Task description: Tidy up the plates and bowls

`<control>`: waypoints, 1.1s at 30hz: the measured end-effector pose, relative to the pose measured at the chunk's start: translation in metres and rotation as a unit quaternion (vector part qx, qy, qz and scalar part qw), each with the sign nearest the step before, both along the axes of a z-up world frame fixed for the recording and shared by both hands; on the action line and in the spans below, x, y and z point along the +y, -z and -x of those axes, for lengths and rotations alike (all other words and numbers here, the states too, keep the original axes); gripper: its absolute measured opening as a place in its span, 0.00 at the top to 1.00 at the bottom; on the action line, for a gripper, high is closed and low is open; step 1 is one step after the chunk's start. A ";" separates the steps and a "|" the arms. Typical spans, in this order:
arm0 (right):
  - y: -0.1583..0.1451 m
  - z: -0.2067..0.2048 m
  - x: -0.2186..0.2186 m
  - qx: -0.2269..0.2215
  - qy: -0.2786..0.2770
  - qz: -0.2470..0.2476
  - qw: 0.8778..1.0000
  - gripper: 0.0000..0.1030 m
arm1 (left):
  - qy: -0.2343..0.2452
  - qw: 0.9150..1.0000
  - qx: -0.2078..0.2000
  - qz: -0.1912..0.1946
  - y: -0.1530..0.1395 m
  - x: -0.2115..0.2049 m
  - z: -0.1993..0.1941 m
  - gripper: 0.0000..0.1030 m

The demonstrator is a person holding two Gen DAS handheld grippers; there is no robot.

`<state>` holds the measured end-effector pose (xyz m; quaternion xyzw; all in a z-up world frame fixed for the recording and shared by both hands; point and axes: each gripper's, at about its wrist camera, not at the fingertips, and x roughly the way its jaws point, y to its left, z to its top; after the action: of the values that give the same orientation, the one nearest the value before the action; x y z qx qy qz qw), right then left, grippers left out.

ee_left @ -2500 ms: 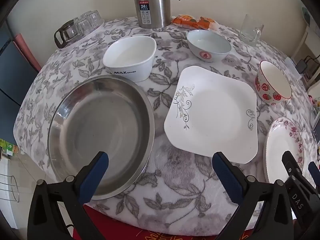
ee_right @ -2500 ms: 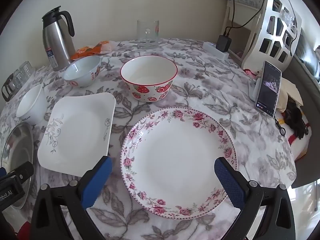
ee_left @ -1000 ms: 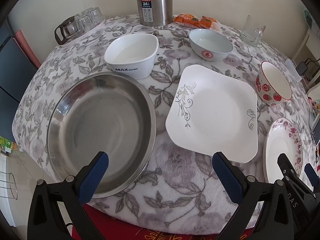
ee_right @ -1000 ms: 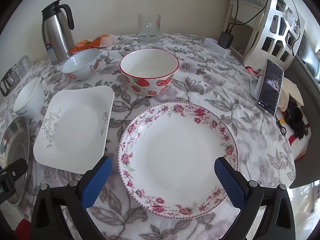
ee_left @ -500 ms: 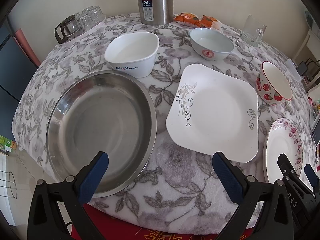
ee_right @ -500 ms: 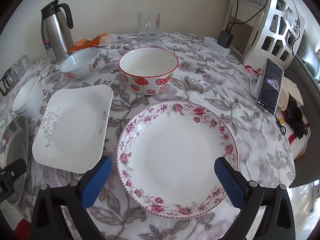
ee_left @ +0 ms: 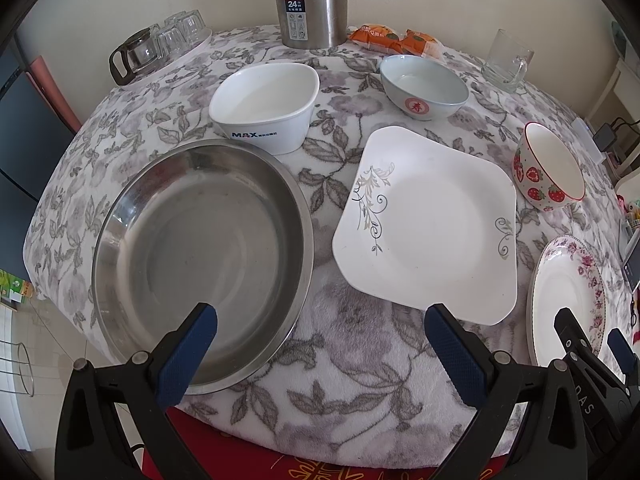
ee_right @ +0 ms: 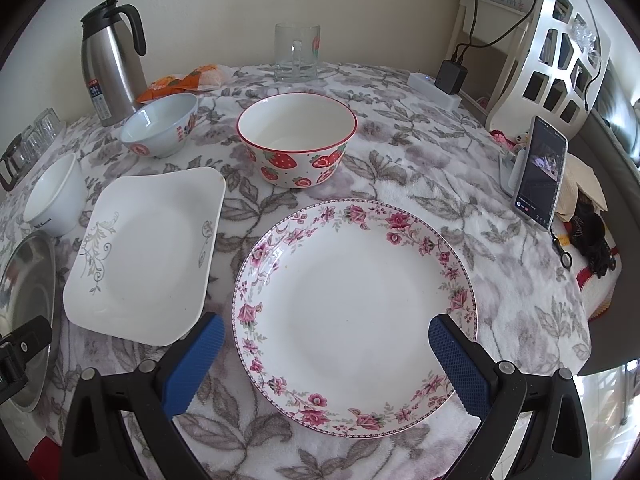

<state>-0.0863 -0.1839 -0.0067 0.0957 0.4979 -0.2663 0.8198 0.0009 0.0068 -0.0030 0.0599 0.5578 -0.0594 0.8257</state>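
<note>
Our right gripper [ee_right: 322,354] hangs wide open and empty over the near part of the floral plate [ee_right: 356,304], one blue pad at either side of the rim; our left gripper [ee_left: 320,350] is just as wide and empty, poised above the tablecloth [ee_left: 348,364] between the steel basin [ee_left: 202,256] and the square plate [ee_left: 430,228]. We judge nothing is gathered yet (every dish lies apart), so we are at the first approach. Next we would need to lower one pad under a rim, a shallow bite on smooth glazed ware that could slip. The strawberry bowl [ee_right: 296,140] stands just behind the floral plate, the pale blue bowl [ee_right: 160,130] and the white bowl [ee_left: 266,106] farther back.
</note>
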 end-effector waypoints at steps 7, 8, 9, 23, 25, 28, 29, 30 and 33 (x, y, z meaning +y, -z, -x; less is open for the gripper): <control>0.000 0.000 0.000 0.001 0.000 0.000 1.000 0.00 | 0.000 1.000 0.000 0.000 0.000 0.000 0.000 0.00; 0.001 0.001 0.000 0.002 0.000 -0.001 1.000 0.00 | 0.000 1.000 0.000 0.000 0.000 0.000 -0.001 0.00; 0.001 0.002 0.000 0.002 0.000 -0.001 1.000 0.00 | 0.000 1.000 0.000 0.000 0.000 0.000 -0.001 0.00; 0.002 -0.020 0.030 0.011 -0.022 -0.004 1.000 0.00 | -0.057 0.998 -0.018 -0.002 -0.003 0.041 -0.016 0.00; 0.003 -0.026 0.038 0.008 -0.033 -0.015 0.999 0.00 | -0.093 0.995 -0.033 -0.011 -0.006 0.059 -0.021 0.00; 0.007 -0.037 0.057 0.009 -0.054 -0.023 0.998 0.00 | -0.143 0.989 -0.042 -0.014 -0.008 0.089 -0.029 0.00; 0.008 -0.041 0.065 0.009 -0.064 -0.029 0.998 0.00 | -0.158 0.986 -0.043 -0.013 -0.008 0.100 -0.032 0.00; 0.009 -0.044 0.070 0.007 -0.070 -0.033 0.997 0.00 | -0.174 0.984 -0.044 -0.012 -0.008 0.111 -0.034 0.00; 0.010 -0.053 0.089 0.000 -0.091 -0.040 0.995 0.00 | -0.210 0.977 -0.046 -0.007 -0.006 0.139 -0.037 0.00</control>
<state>-0.0336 -0.0946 -0.0168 0.0831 0.5151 -0.1704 0.8359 0.0384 0.1456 0.0033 -0.0506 0.5195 0.1221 0.8442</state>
